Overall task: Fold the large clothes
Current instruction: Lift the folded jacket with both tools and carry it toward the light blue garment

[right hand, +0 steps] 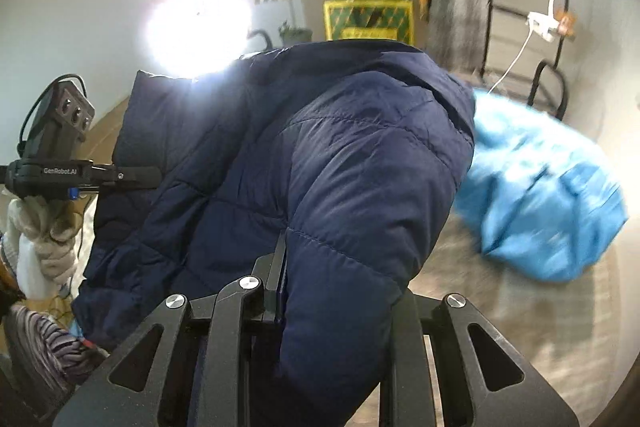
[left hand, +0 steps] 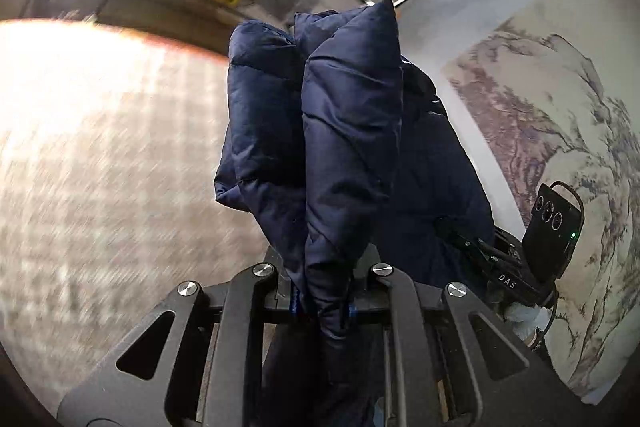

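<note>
Currently, left wrist view: left tool [left hand: 322, 301] is clamping a bunched fold of the navy jacket [left hand: 344, 131], lifted above the carpet [left hand: 100, 155]. Right wrist view: right tool [right hand: 336, 301] is clamping the same jacket [right hand: 320, 155]; blue garment [right hand: 540, 195] is lying beyond it.

navy jacket [right hand: 328, 155]: quilted puffer cloth, slight sheen. Left gripper [left hand: 322, 301] and right gripper [right hand: 280, 291]: matt black, shiny metal screws. Blue garment [right hand: 540, 195]: smooth cloth.
</note>
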Tool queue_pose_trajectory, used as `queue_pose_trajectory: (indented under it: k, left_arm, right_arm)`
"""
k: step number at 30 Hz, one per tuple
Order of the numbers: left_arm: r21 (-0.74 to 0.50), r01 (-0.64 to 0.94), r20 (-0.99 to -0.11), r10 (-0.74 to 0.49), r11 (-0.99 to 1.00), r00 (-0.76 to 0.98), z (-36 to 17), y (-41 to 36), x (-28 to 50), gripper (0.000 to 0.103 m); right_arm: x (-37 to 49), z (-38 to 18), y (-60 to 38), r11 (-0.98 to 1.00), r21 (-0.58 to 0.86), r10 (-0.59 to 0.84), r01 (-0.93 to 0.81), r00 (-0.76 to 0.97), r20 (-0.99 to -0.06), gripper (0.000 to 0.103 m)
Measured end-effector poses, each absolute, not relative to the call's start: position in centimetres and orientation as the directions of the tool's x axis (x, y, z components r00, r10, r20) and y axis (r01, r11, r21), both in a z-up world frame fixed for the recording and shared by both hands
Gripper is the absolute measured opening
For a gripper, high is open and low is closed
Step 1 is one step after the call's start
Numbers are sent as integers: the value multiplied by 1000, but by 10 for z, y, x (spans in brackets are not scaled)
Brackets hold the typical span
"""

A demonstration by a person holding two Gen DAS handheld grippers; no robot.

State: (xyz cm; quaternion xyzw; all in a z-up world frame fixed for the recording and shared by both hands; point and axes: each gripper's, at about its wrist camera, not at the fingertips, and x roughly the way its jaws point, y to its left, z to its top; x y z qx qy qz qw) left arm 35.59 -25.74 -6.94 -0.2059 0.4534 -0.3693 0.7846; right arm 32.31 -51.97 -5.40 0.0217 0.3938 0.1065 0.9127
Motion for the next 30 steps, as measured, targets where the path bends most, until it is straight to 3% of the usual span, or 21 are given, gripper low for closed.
queue_pose_trajectory:
  k: [12,18,27,30]
  left_arm:
    - [-627,529,-489,-818,571,303,-25,-420,427,14]
    - [-586,565,-497,-808,581,316,-21,-502,463,14]
    - [-595,524,-523,-789,609,323,-56,-576,515,14]
    - [-522,501,-580,-718,690,384,-78,-588,528,18]
  right_arm:
    - [337,4,-616,998,-45,-4,-33,766,-643,19]
    - [365,22,-666,989,-133,-129,58,776,-617,19]
    - [420,13,-721,963,-222,-257,150,754,-605,18]
    - [437,-6,-724,952,-265,-287,152,744,-603,18]
